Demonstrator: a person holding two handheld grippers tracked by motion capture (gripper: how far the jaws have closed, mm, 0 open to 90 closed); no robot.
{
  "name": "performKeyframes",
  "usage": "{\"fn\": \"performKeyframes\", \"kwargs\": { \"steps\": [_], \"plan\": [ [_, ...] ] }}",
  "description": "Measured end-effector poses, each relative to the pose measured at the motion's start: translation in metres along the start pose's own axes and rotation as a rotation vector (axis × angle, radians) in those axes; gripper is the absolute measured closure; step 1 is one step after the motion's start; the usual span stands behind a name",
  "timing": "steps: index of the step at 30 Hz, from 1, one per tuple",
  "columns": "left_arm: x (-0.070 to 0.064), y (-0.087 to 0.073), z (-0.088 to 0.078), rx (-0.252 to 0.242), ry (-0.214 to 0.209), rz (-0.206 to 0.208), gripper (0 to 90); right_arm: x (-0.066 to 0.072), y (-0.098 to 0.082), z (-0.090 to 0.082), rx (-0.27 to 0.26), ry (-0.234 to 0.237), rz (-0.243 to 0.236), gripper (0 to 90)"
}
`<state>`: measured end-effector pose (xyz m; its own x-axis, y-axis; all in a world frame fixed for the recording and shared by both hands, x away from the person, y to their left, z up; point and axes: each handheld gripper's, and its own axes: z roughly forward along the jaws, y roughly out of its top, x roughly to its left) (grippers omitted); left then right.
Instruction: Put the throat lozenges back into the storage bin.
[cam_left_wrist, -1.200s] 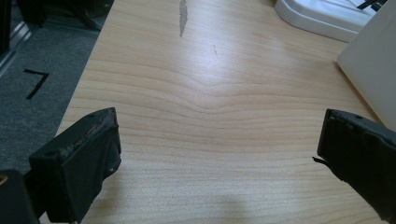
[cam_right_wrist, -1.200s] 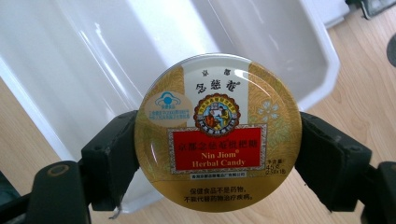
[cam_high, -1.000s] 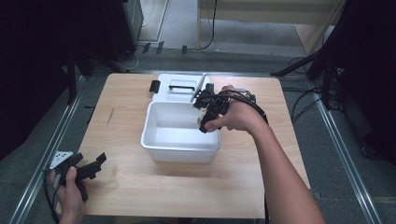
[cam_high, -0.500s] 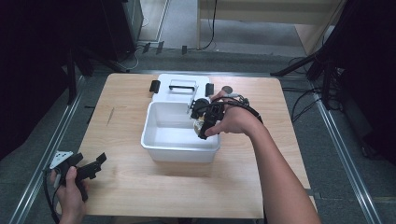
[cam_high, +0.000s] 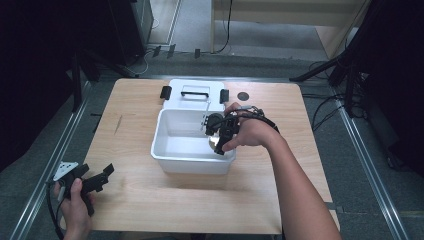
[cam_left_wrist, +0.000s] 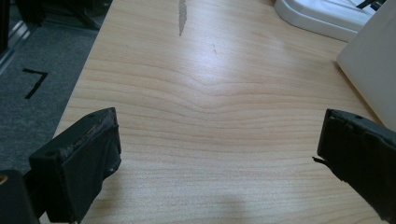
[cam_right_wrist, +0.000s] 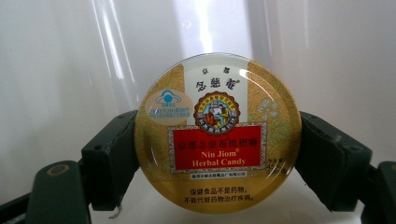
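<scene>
Gold candy tin (cam_right_wrist: 217, 134) clamped in right hand-held gripper (cam_right_wrist: 217, 154), jaws partly closed

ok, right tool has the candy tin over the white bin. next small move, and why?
Probably lower a little further, then open. The right tool grips the candy tin by its rim, inside the white bin near its right wall, and the tin looks short of the floor. Releasing low keeps it from bouncing or rolling. The left tool is open at the table.
</scene>
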<state>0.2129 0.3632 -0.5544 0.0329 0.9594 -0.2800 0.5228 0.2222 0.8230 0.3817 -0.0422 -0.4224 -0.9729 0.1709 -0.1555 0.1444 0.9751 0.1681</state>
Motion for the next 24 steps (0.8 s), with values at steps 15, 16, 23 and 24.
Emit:
{"fn": "performKeyframes", "kwargs": {
  "steps": [15,16,23,24],
  "plan": [
    [0.000,0.000,0.000,0.000,-0.003,-0.002,0.1,0.004,0.010,0.019,0.116,0.019,-0.028,20.6],
    [0.001,0.000,0.000,0.001,-0.003,-0.002,0.0,0.004,0.010,0.020,0.119,0.023,-0.024,20.5],
    [0.001,0.000,0.000,0.000,-0.003,-0.003,0.0,0.003,0.013,0.025,0.150,0.029,-0.006,20.4],
    [0.001,0.000,0.000,0.000,-0.003,-0.004,0.0,0.003,0.014,0.025,0.155,0.028,-0.005,20.3]
  ]
}}
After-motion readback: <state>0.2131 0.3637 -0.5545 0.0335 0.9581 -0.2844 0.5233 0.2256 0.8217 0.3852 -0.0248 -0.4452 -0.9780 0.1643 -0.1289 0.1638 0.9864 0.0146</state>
